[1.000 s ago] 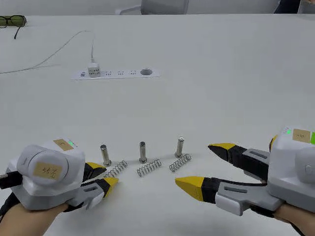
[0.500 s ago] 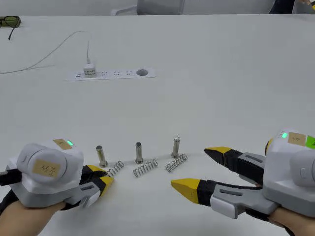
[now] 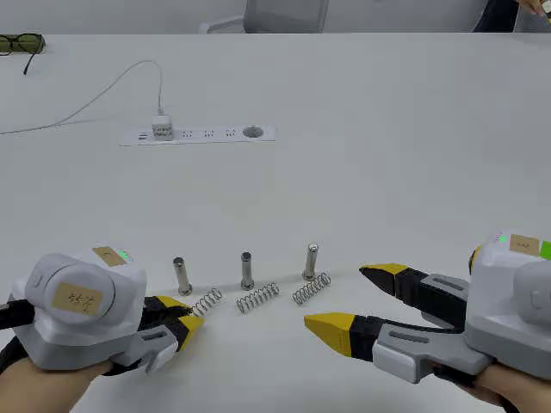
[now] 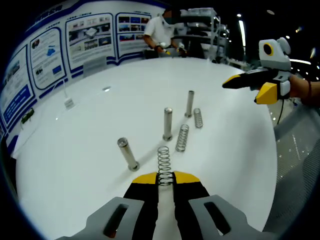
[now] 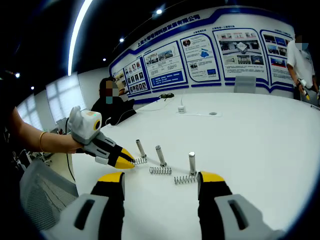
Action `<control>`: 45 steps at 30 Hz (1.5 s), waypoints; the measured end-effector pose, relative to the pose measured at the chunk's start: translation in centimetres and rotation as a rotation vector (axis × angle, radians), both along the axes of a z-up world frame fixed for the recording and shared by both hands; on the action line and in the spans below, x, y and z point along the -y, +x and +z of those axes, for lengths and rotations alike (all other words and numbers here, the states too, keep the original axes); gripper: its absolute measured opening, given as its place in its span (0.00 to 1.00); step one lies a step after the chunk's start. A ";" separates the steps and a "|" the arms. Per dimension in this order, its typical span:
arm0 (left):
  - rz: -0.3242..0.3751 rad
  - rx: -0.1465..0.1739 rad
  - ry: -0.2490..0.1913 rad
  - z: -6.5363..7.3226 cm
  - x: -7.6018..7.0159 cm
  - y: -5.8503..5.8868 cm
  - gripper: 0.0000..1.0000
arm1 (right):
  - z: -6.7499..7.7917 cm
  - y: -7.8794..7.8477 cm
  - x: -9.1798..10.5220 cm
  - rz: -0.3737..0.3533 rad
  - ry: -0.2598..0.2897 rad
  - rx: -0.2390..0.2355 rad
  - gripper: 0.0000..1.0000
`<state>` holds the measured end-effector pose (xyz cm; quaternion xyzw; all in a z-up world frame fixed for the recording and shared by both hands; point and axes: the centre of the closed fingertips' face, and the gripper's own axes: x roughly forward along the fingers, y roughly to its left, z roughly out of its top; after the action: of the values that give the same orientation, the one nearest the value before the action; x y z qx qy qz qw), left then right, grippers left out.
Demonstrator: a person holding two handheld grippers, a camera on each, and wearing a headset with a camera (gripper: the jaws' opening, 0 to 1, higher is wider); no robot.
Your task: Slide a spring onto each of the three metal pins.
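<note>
The left claw (image 4: pixel 165 178) lies level over the counter (image 3: pixel 362 172), jaws pinched on the near end of the left spring (image 4: pixel 164 160), just left of the middle pin (image 3: pixel 247 270). The right claw (image 3: pixel 343 298), jaws wide apart, hovers right of that pin.

Three pins stand in a row on the table (image 3: pixel 405 172): left pin (image 3: pixel 181 275), middle pin (image 3: pixel 247 270), right pin (image 3: pixel 311 261). Just before each lies a spring: left spring (image 3: pixel 207 301), middle spring (image 3: pixel 258 297), right spring (image 3: pixel 312 288). The left gripper (image 3: pixel 186 314) pinches the left spring's near end; the right gripper (image 3: pixel 337 297) sits right of the row, apart. A power strip (image 3: pixel 198 134) lies well behind.
</note>
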<state>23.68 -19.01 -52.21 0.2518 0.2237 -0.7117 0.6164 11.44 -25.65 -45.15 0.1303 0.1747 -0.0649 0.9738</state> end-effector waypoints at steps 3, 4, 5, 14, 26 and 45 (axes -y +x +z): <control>0.003 -0.006 -0.028 0.9 -0.2 -0.4 0.10 | 0.4 0.2 -0.2 0.008 0.006 0.010 0.60; 0.006 -0.012 -0.038 1.2 -0.3 -0.4 0.10 | 0.5 0.3 -0.3 0.014 0.006 0.010 0.59; 0.012 -0.019 -0.051 1.5 -0.3 -0.5 0.10 | 0.6 0.4 -0.4 0.018 0.006 0.011 0.59; 0.028 -0.098 -0.200 5.0 -1.0 -1.9 0.10 | 1.6 1.8 -2.0 0.060 0.046 0.052 0.56; -0.009 -0.136 -0.355 8.8 -1.5 -4.2 0.10 | 4.2 4.4 -4.1 0.098 0.200 0.171 0.47; -0.061 -0.222 -0.493 11.8 -1.7 -6.8 0.10 | 5.4 6.2 -5.7 0.079 0.517 0.275 0.25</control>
<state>16.91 -17.31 -40.43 0.0212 0.1018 -0.7863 0.6090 17.68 -19.93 -39.79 0.3748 0.0567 0.0380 0.9246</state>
